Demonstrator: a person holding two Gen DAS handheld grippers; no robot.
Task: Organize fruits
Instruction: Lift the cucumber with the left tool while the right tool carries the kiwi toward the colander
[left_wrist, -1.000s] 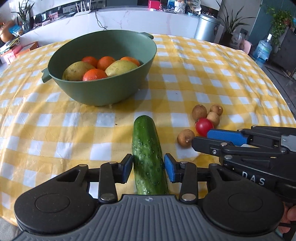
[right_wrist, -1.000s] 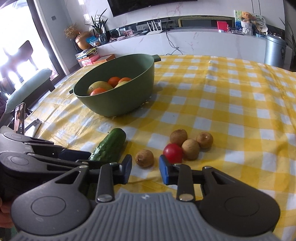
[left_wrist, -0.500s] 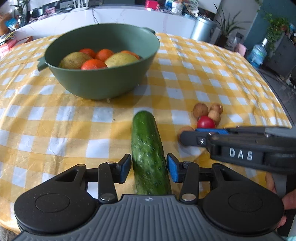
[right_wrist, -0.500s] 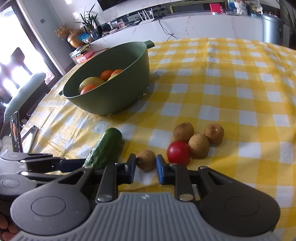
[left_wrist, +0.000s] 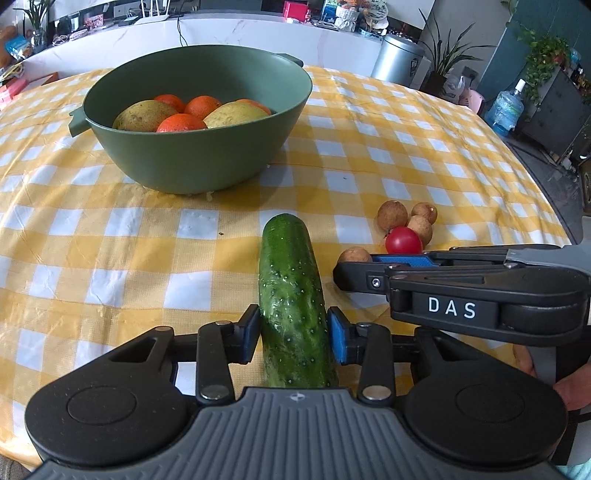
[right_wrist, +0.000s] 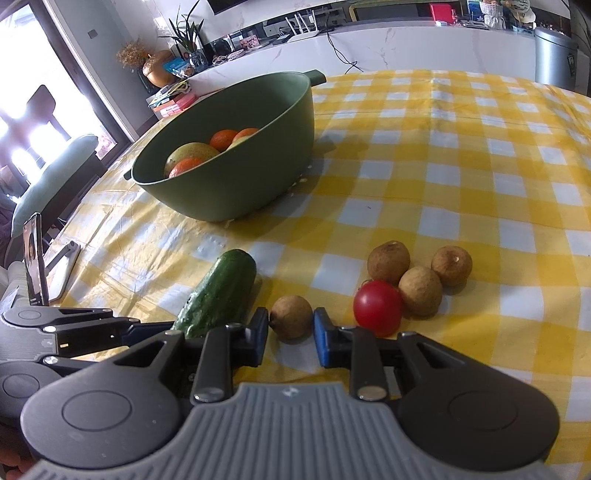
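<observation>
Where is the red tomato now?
In the right wrist view, the red tomato lies on the checked cloth, right of the right gripper, touching a small brown fruit.

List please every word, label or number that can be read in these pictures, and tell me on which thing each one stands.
"DAS": white letters on the dark body of the right gripper, seen in the left wrist view.
Boxes and packets on the far counter: print too small and blurred to read.
Phone at the table edge, right wrist view: screen shows a picture, no readable text.
Nothing else carries legible text.
</observation>
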